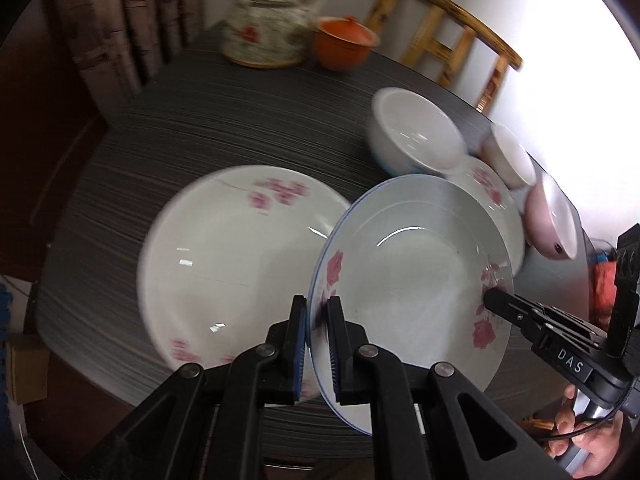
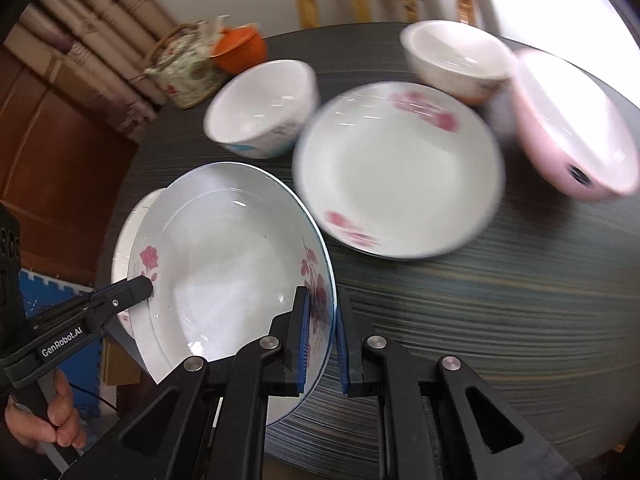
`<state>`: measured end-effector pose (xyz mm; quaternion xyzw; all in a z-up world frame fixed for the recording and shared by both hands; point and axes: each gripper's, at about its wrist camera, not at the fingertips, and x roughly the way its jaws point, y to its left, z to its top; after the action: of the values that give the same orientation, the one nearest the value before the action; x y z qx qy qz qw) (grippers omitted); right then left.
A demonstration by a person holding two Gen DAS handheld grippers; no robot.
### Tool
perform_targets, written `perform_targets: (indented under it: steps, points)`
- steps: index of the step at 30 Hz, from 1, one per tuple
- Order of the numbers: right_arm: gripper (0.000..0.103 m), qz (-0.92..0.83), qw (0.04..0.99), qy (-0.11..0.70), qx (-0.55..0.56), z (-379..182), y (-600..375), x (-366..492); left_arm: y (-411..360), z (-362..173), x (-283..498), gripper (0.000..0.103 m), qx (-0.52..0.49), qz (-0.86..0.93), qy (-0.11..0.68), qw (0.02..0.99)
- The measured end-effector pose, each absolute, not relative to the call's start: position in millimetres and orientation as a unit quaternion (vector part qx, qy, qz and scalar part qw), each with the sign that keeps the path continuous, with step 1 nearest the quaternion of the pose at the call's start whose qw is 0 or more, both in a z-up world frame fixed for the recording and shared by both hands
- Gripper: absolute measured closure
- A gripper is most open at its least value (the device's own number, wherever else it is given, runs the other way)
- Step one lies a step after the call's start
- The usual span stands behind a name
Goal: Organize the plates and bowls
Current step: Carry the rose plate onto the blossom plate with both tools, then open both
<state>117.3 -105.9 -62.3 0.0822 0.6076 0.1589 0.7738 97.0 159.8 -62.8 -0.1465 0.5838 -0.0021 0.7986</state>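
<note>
Plates and bowls lie spread over a dark, streaked round bench (image 1: 208, 128). Both tools grip one deep plate with a thin blue rim and red rose prints (image 1: 412, 276), held tilted above the bench. The left tool (image 1: 318, 344) pinches the plate's near-left rim, one blue-padded finger on each face of the rim. The right tool (image 2: 322, 344) pinches the opposite rim in the same way, its pads pressed on the rose print there. In the left wrist view the right tool's tip meets the plate's far edge, and a hand (image 1: 588, 436) holds its handle at the lower right.

Beneath and to the left of the held plate, a second white plate with pink blossoms (image 1: 224, 260) rests flat on the bench. A third plate with pink flowers (image 2: 396, 172) lies near the middle of the bench in the right wrist view. A white bowl with blue marking near its base (image 2: 260, 108) stands just beyond it. Further right sit another white bowl (image 2: 456, 60) and a pink bowl (image 2: 576, 124), which looks tipped, though blur makes that hard to judge.

At the far edge of the bench stand a floral teapot with a woven handle (image 1: 264, 24) and an orange lidded cup (image 1: 344, 42), close together. A wooden chair (image 1: 444, 32) stands behind the bench.
</note>
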Motion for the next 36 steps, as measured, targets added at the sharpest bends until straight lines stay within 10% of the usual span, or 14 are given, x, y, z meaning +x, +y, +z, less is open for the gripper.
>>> perform_targets:
  steps: [36]
  points:
    - [0.088, 0.18, 0.746, 0.641, 0.017, -96.5, 34.0, 131.3, 231.3, -116.7, 119.4, 0.088, -0.09, 0.027, 0.622, 0.777]
